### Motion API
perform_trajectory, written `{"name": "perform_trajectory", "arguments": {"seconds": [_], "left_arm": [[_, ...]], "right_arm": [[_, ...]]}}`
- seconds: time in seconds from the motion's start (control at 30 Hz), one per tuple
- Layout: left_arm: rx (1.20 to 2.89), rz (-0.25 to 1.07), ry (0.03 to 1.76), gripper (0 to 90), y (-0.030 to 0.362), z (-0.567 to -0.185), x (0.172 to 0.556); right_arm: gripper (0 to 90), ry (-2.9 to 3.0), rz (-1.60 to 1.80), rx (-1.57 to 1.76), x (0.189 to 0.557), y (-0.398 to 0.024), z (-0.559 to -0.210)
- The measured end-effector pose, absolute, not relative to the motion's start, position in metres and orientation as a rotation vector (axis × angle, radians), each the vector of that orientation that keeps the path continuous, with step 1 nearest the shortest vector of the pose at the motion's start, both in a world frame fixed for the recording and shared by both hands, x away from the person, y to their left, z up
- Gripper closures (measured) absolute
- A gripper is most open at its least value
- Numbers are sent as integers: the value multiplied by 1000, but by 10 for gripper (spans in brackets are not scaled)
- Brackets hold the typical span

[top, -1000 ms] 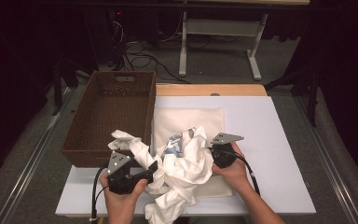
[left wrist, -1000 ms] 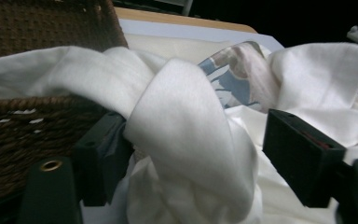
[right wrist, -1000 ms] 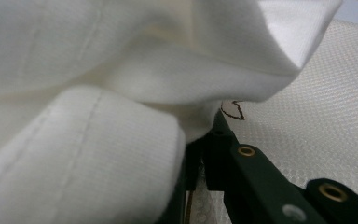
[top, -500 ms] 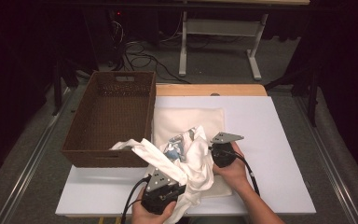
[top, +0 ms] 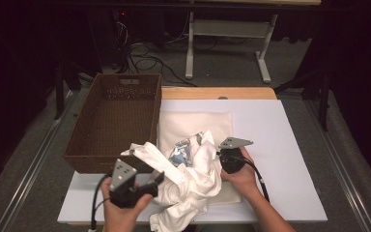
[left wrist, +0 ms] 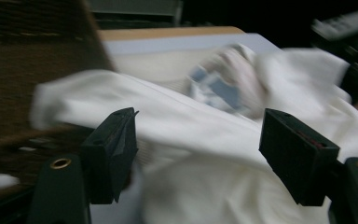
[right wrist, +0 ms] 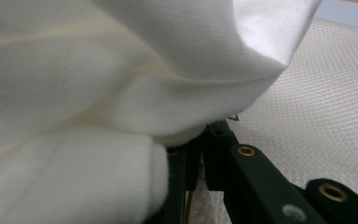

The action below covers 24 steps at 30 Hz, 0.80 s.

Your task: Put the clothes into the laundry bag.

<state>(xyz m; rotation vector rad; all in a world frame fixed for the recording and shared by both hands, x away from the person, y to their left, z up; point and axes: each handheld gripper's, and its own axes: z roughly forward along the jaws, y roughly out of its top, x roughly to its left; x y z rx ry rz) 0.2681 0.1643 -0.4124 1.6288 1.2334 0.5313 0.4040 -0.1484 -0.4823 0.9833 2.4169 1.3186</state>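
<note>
A crumpled white garment (top: 193,174) with a blue print lies on a cream mat (top: 193,123) at the table's front. My left gripper (top: 157,178) is at the garment's left edge. Its jaws have just been opening and now stand wide apart, as the left gripper view shows around (left wrist: 200,135). The white cloth (left wrist: 205,177) stretches across between and beyond them, and no pad presses on it. My right gripper (top: 218,153) is at the garment's right side, shut on a fold of the cloth (right wrist: 98,93), which drapes over its fingertips (right wrist: 205,144).
A brown wicker basket (top: 116,121) stands at the table's left, its front corner close to the garment's outstretched sleeve. The white table (top: 280,145) extends to the right of the mat. Beyond the far edge are a wooden board and a stand's legs on the floor.
The left gripper swung right to the front of the garment, then came back left and a little up. A sleeve now stretches out toward the basket. The right hand has not moved.
</note>
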Motion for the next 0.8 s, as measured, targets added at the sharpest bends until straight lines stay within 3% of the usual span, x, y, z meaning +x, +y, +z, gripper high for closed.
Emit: {"name": "perform_trajectory", "arguments": {"seconds": [0.13, 0.43, 0.57, 0.6, 0.63, 0.73, 0.8], "left_arm": [[1645, 601, 1310, 267, 177, -406, 296], [1777, 510, 1466, 367, 170, -424, 340], [1799, 492, 1442, 556, 166, -422, 341], [1799, 491, 1432, 562, 166, -421, 340], [1784, 472, 1410, 651, 166, -419, 339], [1773, 565, 1366, 801, 159, -409, 330], [1764, 544, 1310, 816, 156, -402, 325]], "right_arm": [[883, 2419, 1315, 987, 404, -147, -483], [884, 2423, 1310, 985, 404, -148, -484], [883, 2423, 1311, 983, 405, -148, -484], [883, 2423, 1311, 985, 404, -148, -484], [883, 2423, 1311, 983, 405, -148, -484], [883, 2422, 1311, 985, 404, -148, -483], [883, 2421, 1312, 985, 404, -148, -483]]}}
